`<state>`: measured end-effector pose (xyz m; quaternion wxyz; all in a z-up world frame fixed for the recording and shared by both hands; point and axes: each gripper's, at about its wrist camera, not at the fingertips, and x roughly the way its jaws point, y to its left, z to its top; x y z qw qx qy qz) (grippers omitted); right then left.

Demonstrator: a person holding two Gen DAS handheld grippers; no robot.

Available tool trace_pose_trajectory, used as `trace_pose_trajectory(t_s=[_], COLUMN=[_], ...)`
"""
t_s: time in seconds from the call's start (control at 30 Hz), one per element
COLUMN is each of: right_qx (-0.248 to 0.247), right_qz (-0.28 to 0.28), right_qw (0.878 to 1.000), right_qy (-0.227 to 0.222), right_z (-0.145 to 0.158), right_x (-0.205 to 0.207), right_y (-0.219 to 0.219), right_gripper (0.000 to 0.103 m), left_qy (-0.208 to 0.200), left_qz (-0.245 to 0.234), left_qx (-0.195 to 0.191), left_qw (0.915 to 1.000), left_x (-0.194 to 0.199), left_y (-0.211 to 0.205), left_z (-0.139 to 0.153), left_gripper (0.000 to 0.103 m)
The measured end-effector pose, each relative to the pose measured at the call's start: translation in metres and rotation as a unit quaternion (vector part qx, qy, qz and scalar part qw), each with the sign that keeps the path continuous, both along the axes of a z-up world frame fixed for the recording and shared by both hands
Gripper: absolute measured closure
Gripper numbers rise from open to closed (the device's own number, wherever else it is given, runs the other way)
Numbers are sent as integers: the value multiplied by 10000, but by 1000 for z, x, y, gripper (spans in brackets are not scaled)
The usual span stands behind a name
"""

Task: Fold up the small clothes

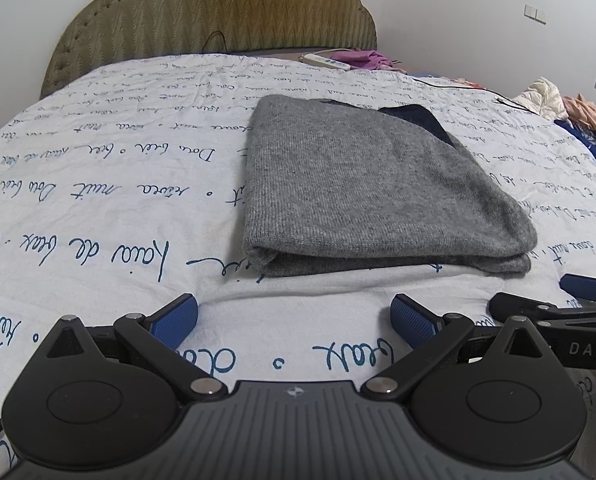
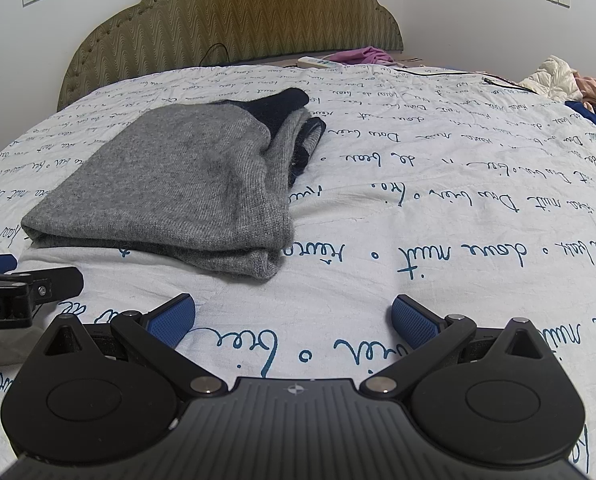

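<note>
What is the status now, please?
Both tools, left and right, open, empty. Grey sweater folded on bedsheet, untouched. Nothing in the way.

Your left gripper point(image 1: 294, 316) sat low with its blue-padded fingers point(image 1: 178, 314) spread wide — nothing between them. Your right gripper point(image 2: 294, 316) matched it, fingers point(image 2: 412, 320) equally parted and empty — the two held side by side, both pointing forward.

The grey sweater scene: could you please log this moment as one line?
grey sweater: folded, on bedsheet | left tongs: open, empty | right tongs: open, empty | contact: none
</note>
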<state>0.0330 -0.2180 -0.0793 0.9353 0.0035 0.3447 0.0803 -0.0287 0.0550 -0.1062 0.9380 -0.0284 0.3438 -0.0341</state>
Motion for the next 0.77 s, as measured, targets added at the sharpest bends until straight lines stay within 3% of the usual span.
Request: trace_pose_trajectory(t_s=[0.1, 0.2, 0.27, 0.37, 0.47, 0.57, 0.67, 0.77], right_qx=[47, 276, 641, 730, 669, 771, 730, 819], right_qz=[6, -105, -90, 127, 224, 228, 181, 139], right_qw=[10000, 9996, 9978, 9969, 9974, 9967, 9969, 9958], right_qy=[5, 42, 153, 272, 146, 120, 219, 380], right_z=[1, 13, 25, 42, 53, 56, 52, 47], right_x=[-1, -13, -27, -45, -53, -56, -54, -50], right_y=[-2, -12, -20, -21, -18, -16, -14, -12], right_gripper=[1, 0, 0, 0, 0, 0, 0, 0], left_qy=[129, 283, 388, 65, -561, -717, -658, -569], left_qz=[-21, 412, 739, 453, 244, 242, 467, 181], left_qx=[-75, -250, -168, -183, -132, -369, -306, -263], left_qw=[9999, 9984, 9964, 9988, 9980, 9965, 9963, 9979], left_x=[-5, -21, -38, -69, -97, -105, -103, -106], left_y=[4, 13, 16, 11, 1, 0, -2, -8], left_z=[5, 14, 25, 48, 68, 78, 79, 73], left_gripper=[0, 0, 0, 0, 0, 0, 0, 0])
